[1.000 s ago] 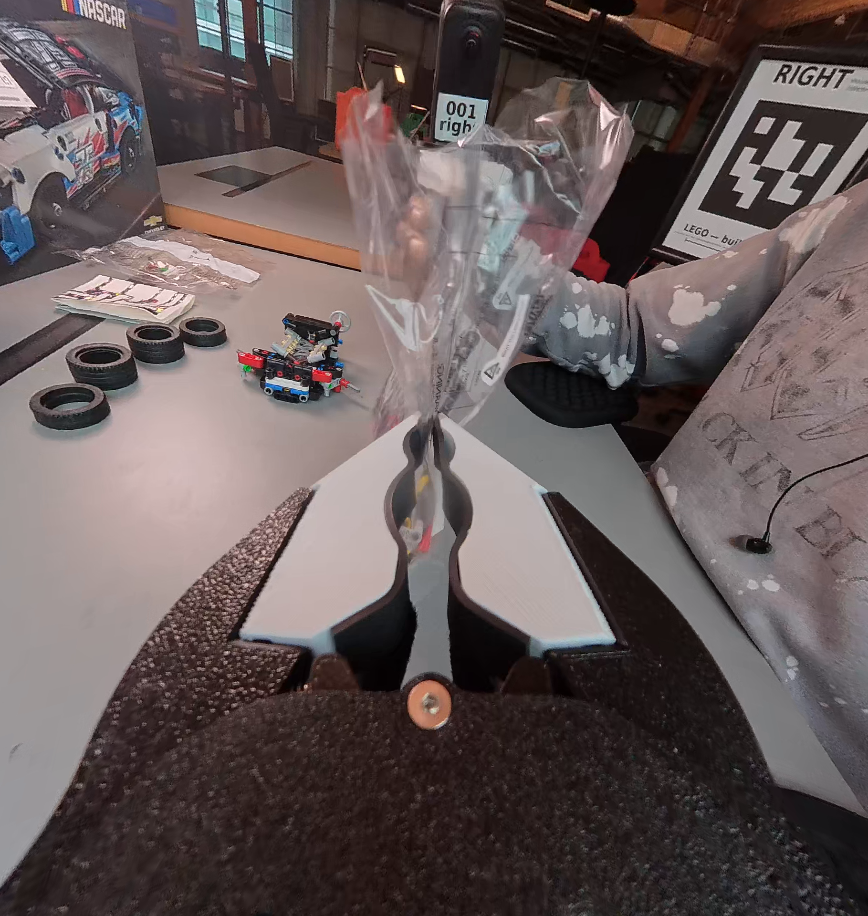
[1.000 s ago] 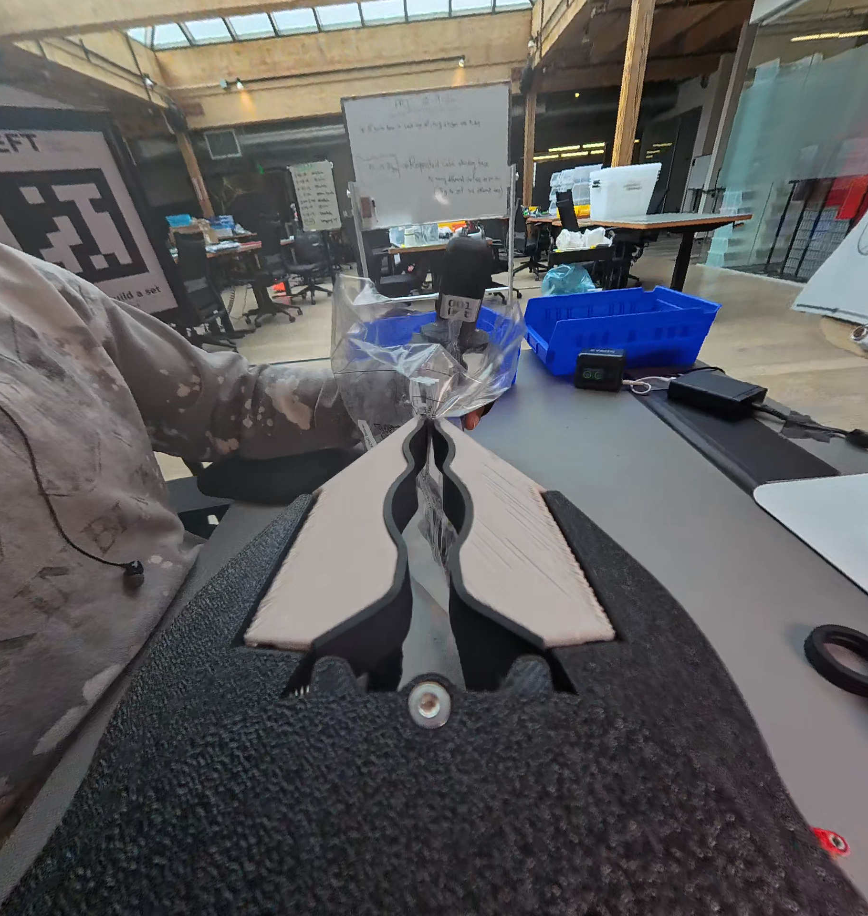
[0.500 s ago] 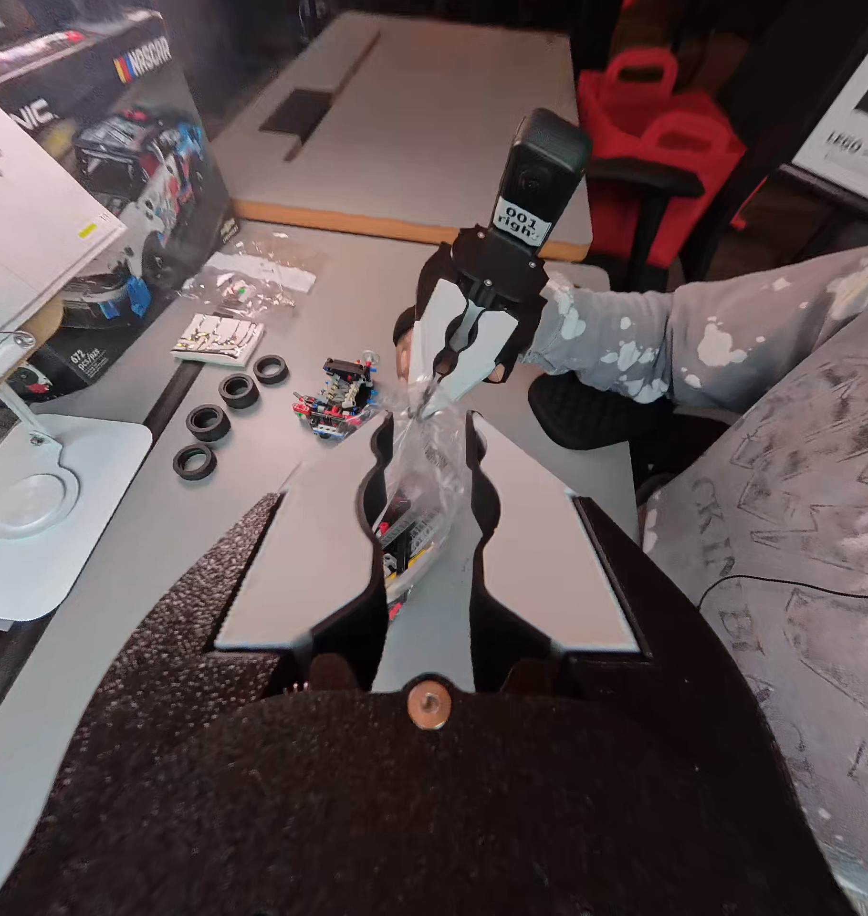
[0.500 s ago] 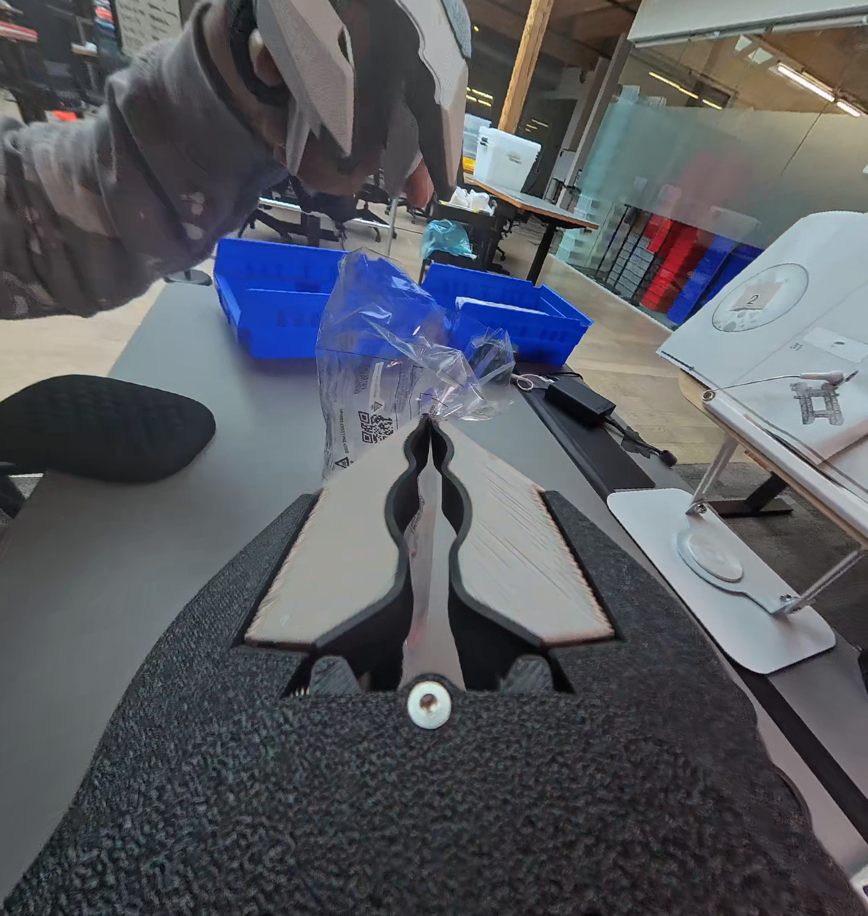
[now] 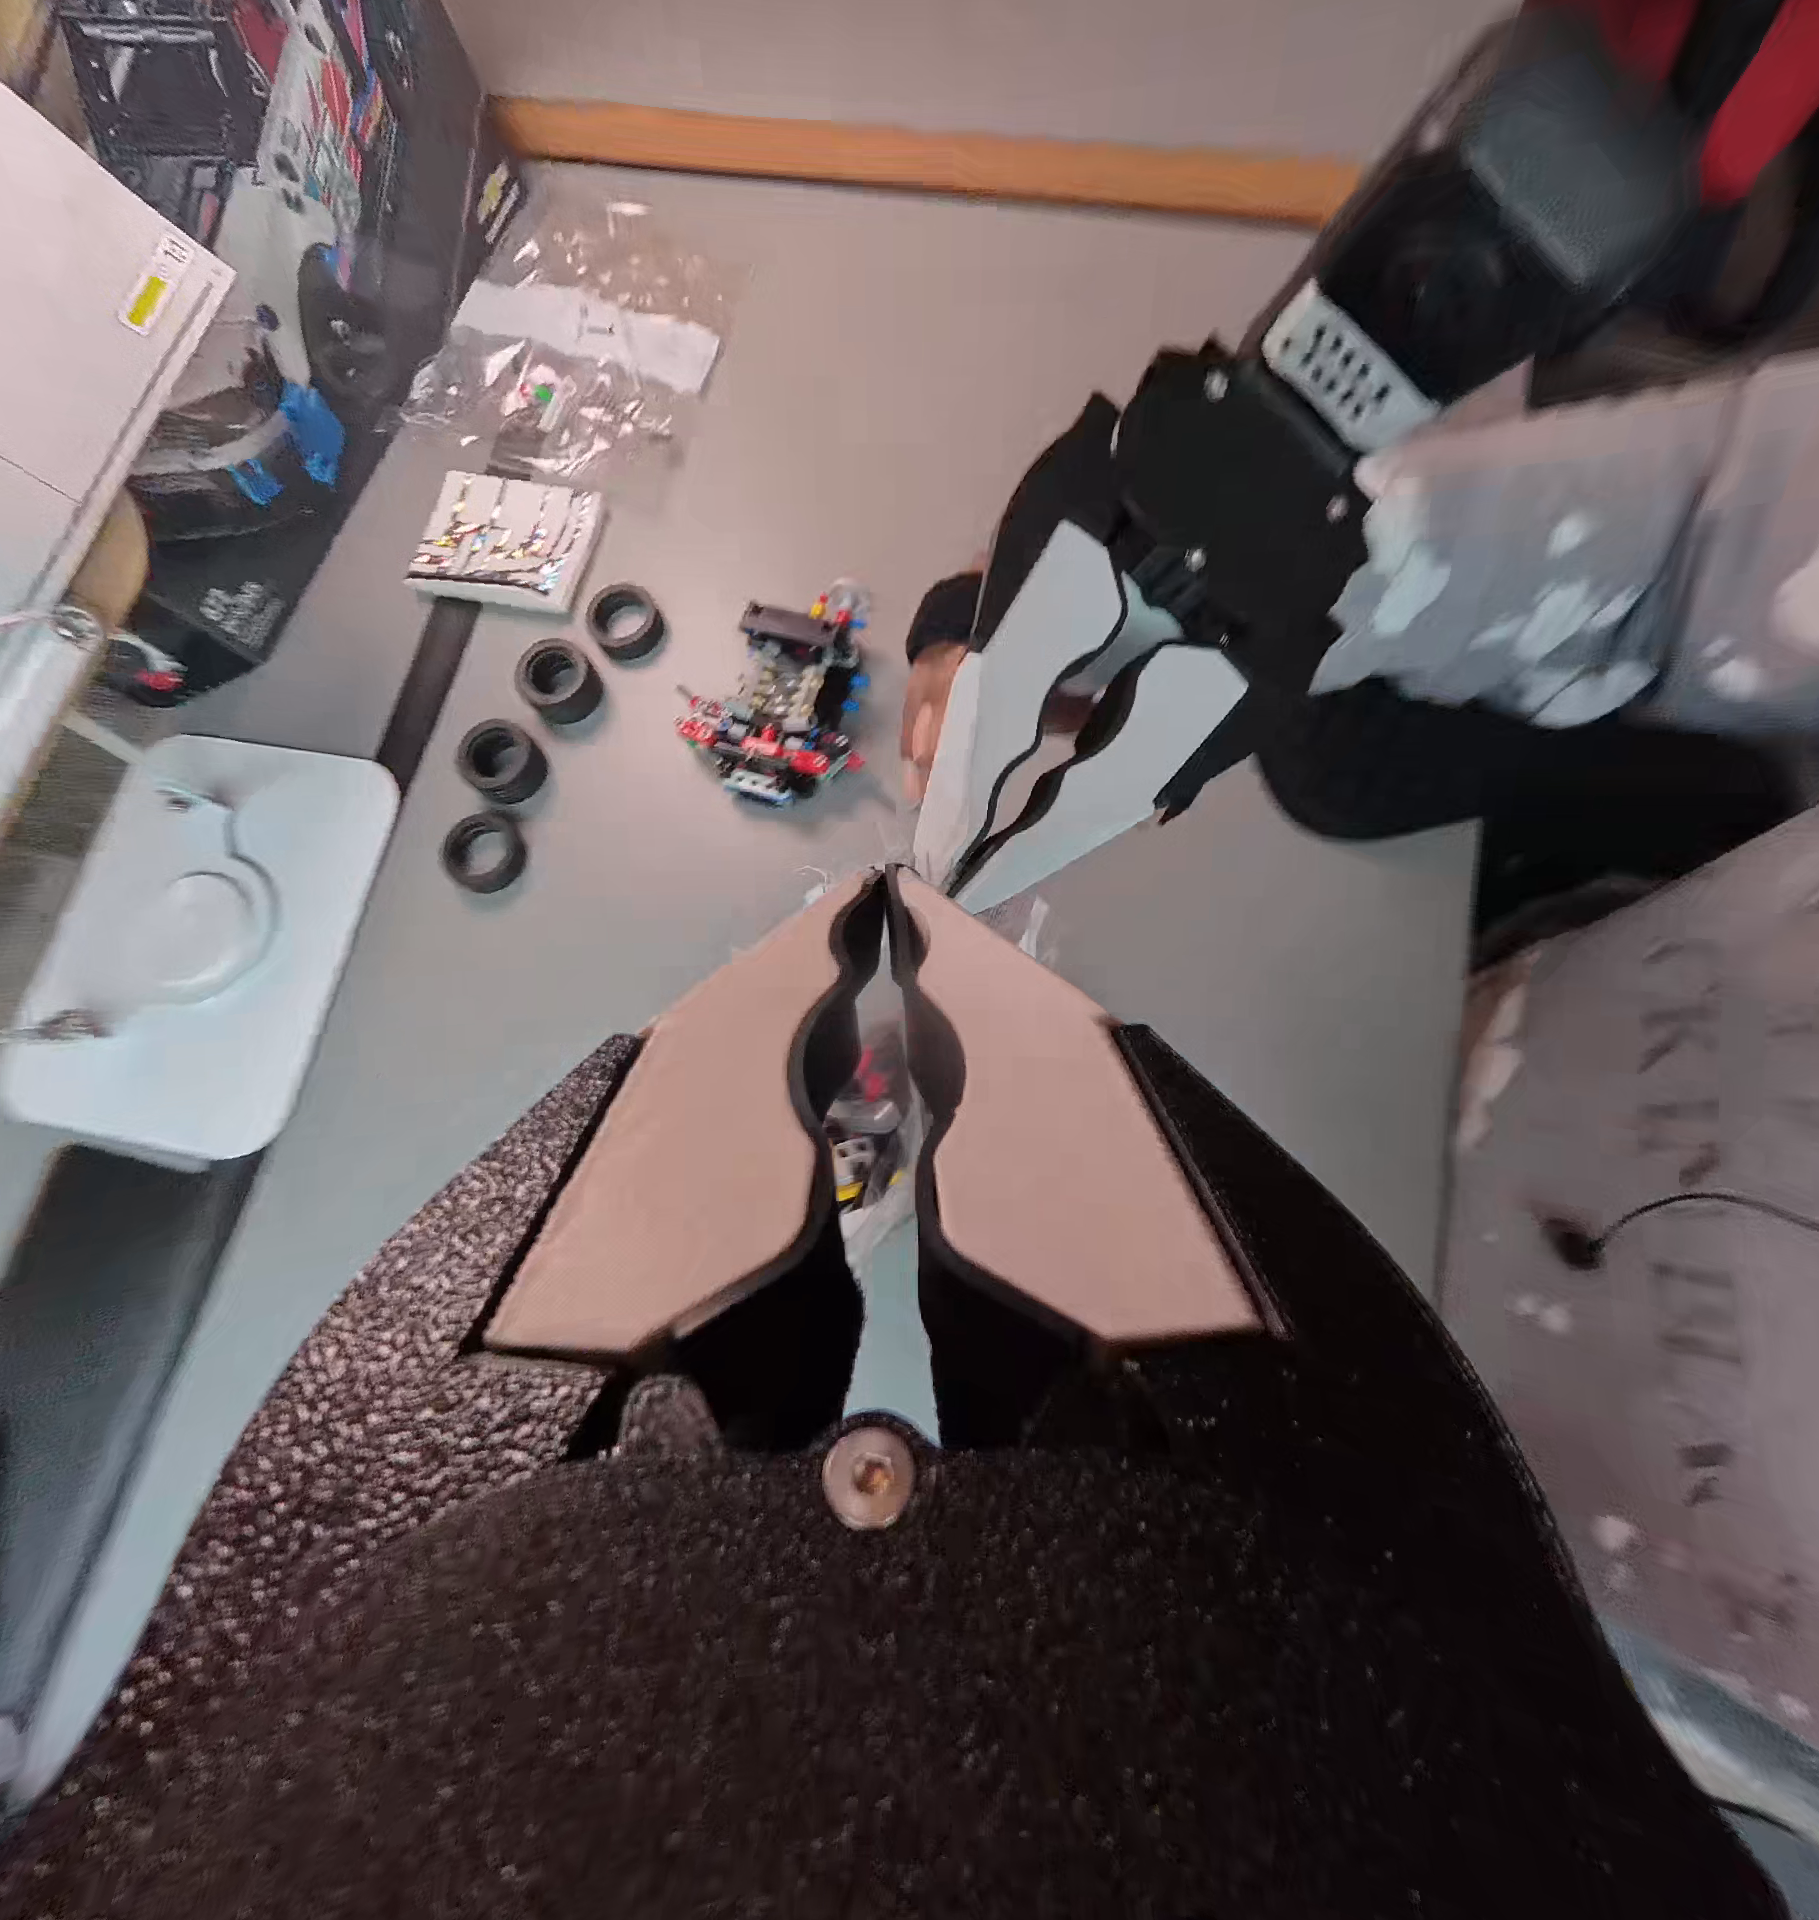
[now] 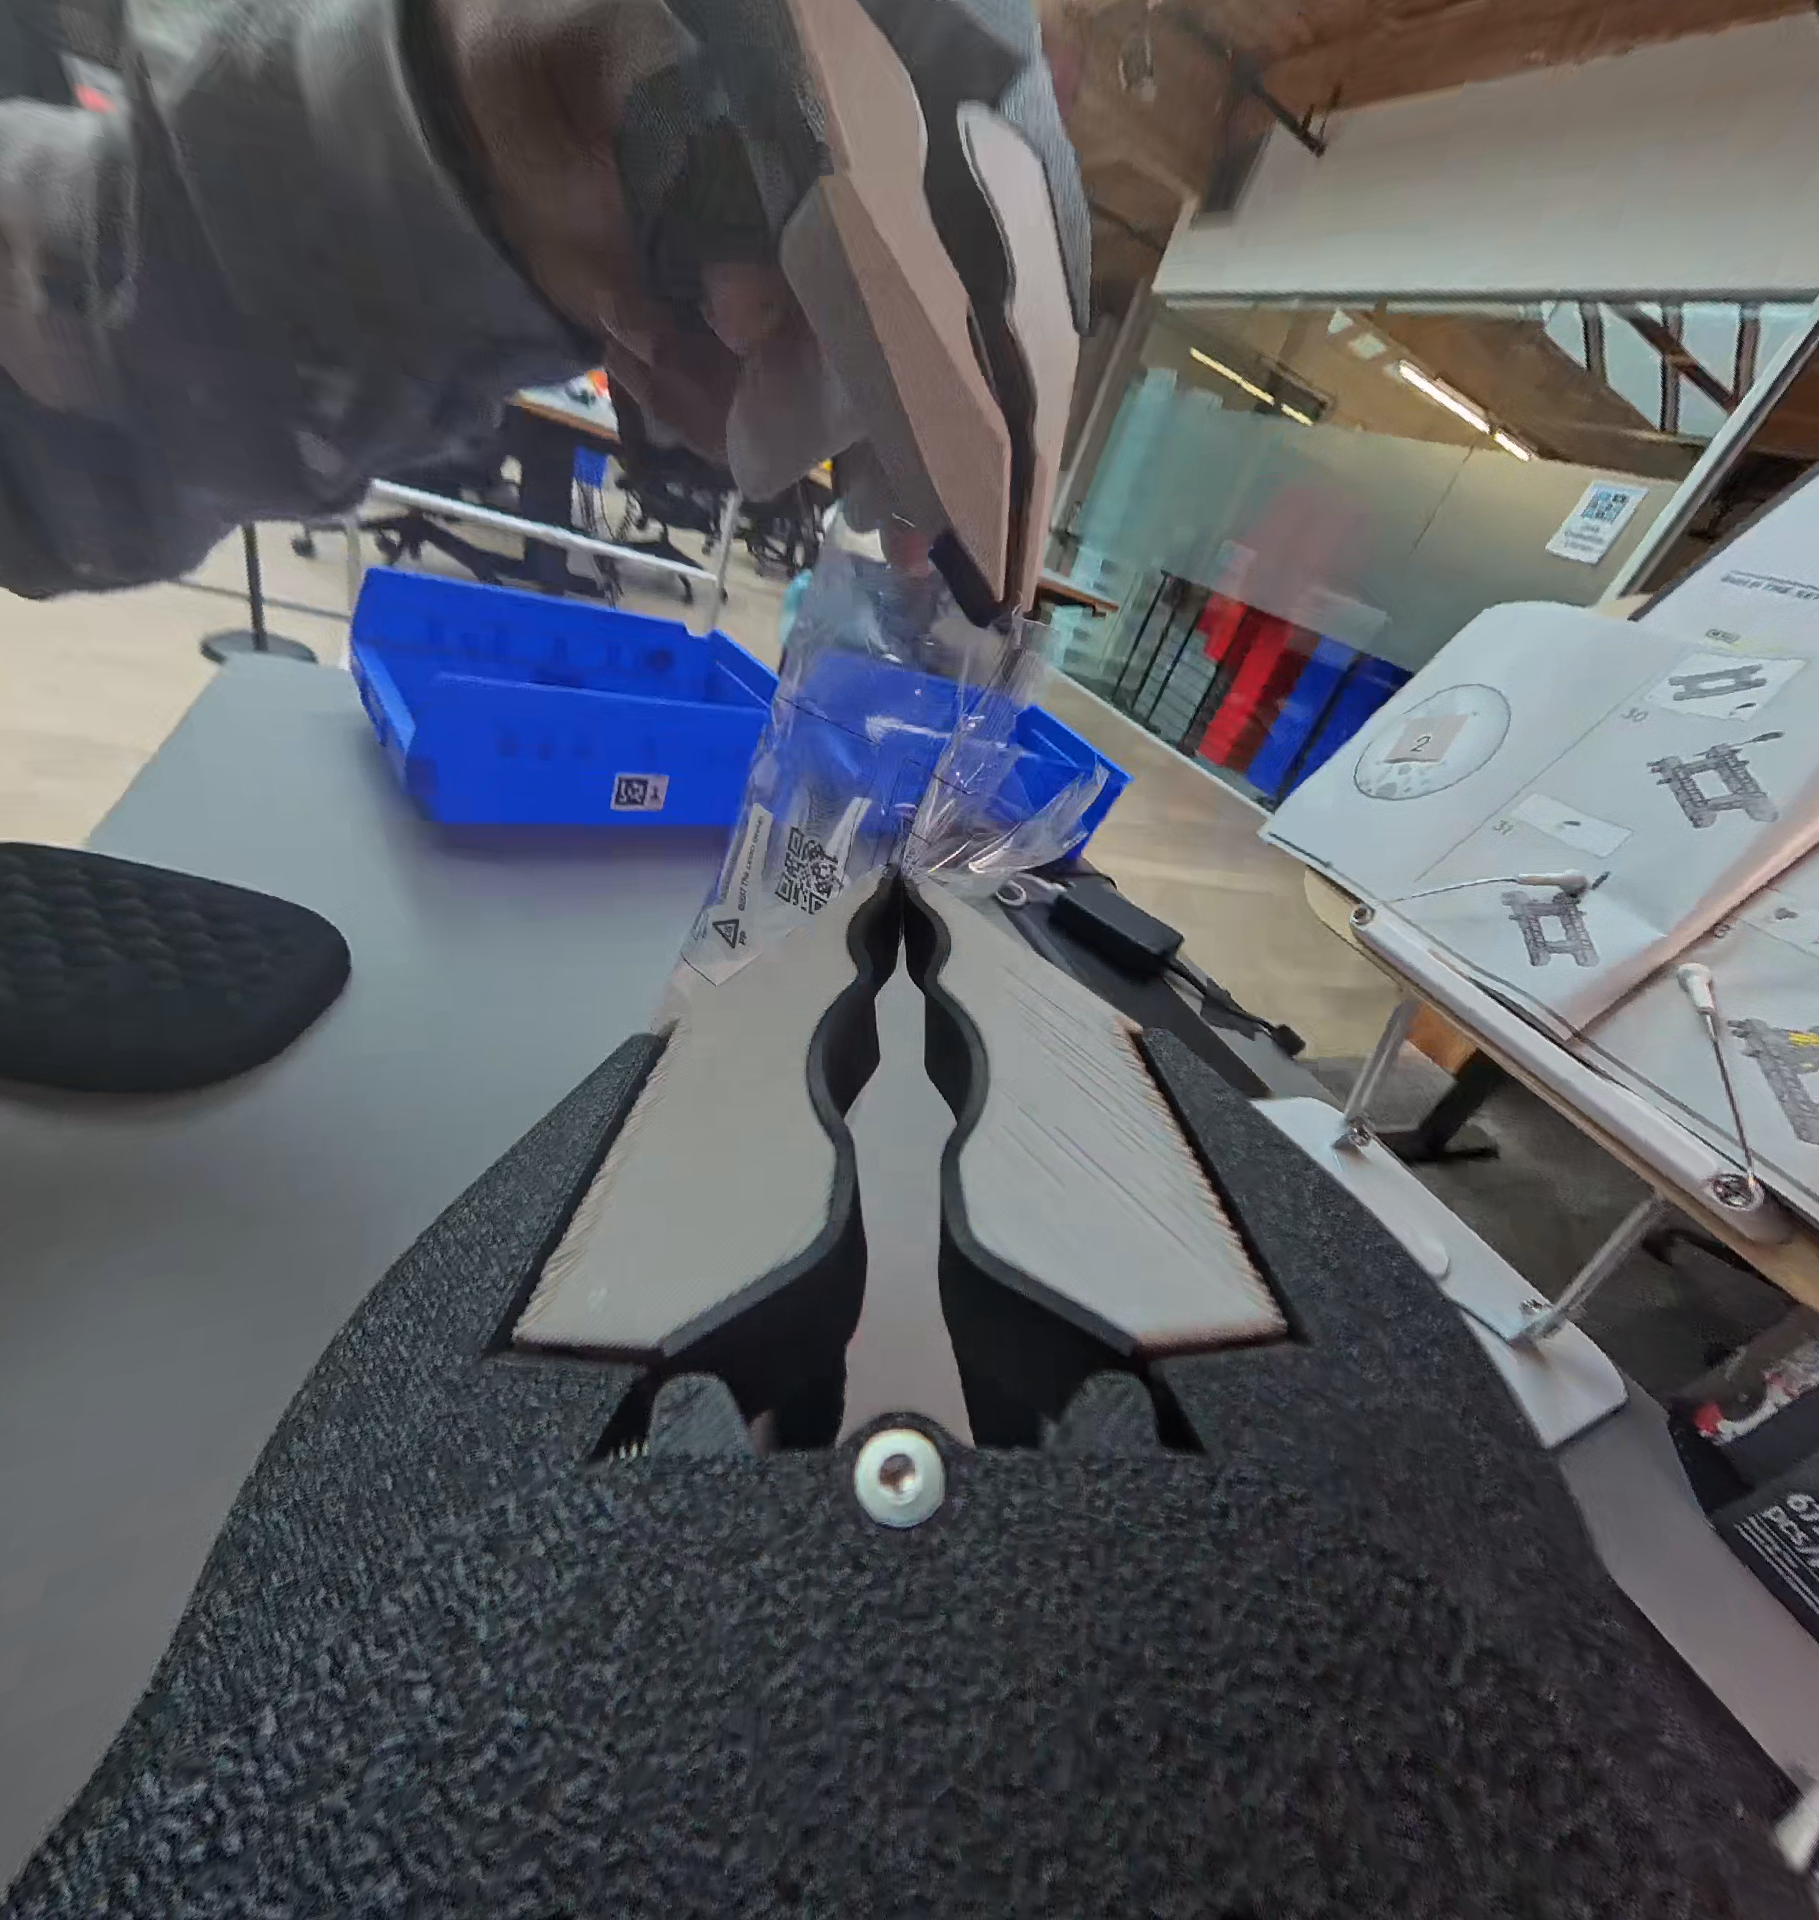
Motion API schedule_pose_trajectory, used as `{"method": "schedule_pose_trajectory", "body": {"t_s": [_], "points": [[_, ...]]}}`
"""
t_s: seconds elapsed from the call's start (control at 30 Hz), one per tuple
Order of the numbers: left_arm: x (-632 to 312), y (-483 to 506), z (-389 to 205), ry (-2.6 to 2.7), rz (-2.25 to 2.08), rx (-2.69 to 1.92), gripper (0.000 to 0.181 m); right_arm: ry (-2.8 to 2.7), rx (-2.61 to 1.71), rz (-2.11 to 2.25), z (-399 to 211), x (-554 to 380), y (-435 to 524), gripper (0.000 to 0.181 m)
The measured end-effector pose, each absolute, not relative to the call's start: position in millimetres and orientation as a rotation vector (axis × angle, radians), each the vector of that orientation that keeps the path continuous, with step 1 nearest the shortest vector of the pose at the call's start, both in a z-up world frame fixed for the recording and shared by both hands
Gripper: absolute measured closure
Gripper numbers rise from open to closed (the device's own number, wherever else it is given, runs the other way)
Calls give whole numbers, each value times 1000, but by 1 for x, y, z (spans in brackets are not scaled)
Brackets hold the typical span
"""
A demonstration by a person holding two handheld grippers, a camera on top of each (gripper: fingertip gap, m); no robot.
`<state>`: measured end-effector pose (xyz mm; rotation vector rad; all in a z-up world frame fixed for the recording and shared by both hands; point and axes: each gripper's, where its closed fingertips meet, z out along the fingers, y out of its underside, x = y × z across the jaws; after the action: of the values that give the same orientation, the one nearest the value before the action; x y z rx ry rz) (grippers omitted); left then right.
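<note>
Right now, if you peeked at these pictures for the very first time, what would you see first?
A clear plastic bag of small building pieces, pinched by both grippers: the right gripper grips its lower edge and the left gripper grips it from above. Behind, on the grey table, sit a half-built toy car chassis and four black tyres in a row.

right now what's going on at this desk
A person holds a gripper in each hand, and both are shut on one clear bag of small toy parts, above the grey table. The left gripper pinches it from above, the right gripper from the side, their tips close together. On the table beyond lie a half-built toy model, four black tyres and another bag. Two blue bins stand farther off.
</note>
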<state>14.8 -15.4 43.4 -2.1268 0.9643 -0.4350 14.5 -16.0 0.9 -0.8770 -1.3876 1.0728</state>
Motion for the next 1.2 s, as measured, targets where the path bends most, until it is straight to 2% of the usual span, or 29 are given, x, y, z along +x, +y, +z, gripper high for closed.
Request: {"method": "schedule_pose_trajectory", "body": {"t_s": [0.03, 0.13, 0.27, 0.37, 0.57, 0.63, 0.77, 0.9, 0.97, 1.0, 1.03, 1.07, 1.1, 1.2], "points": [[16, -17, 49, 882, -619, -2107, 181, -1351, -836, 1121, 6, 18, -18, 181], [14, -14, 56, 607, -987, -2046, 181, -1294, -759, 1210, 15, 25, -17, 181], [19, -19, 56, 521, -1115, -1933, 181, -1296, -782, 1319, 12, 28, -11, 181], [18, -25, 74, 525, -1111, -1822, 181, -1411, -818, 1326, -2, 30, -14, 181], [8, -30, 75, 748, -755, -1810, 180, -1489, -773, 1306, -5, 32, -27, 181], [-10, -25, 76, 776, -694, -1811, 165, -1525, -737, 1331, -7, 37, -34, 181], [-58, -39, 57, 869, -845, -1721, 111, -1524, -742, 1430, -12, 56, -28, 181], [-80, -50, -13, 784, -1078, -1600, 97, -1493, -787, 1489, -17, 72, -17, 181], [-66, -45, -57, 762, -1107, -1623, 101, -1473, -809, 1527, -17, 76, -15, 181], [-56, -39, -76, 765, -1074, -1656, 112, -1466, -821, 1533, -18, 77, -14, 181], [-48, -34, -87, 778, -1024, -1676, 134, -1456, -838, 1524, -18, 79, -11, 181], [-41, -33, -91, 800, -1006, -1678, 165, -1432, -858, 1503, -16, 81, -6, 181], [-39, -37, -88, 816, -1011, -1678, 176, -1383, -877, 1487, -11, 86, 2, 181], [-38, -58, -69, 865, -1032, -1654, 181, -1408, -988, 1380, -23, 94, 11, 181]]}}
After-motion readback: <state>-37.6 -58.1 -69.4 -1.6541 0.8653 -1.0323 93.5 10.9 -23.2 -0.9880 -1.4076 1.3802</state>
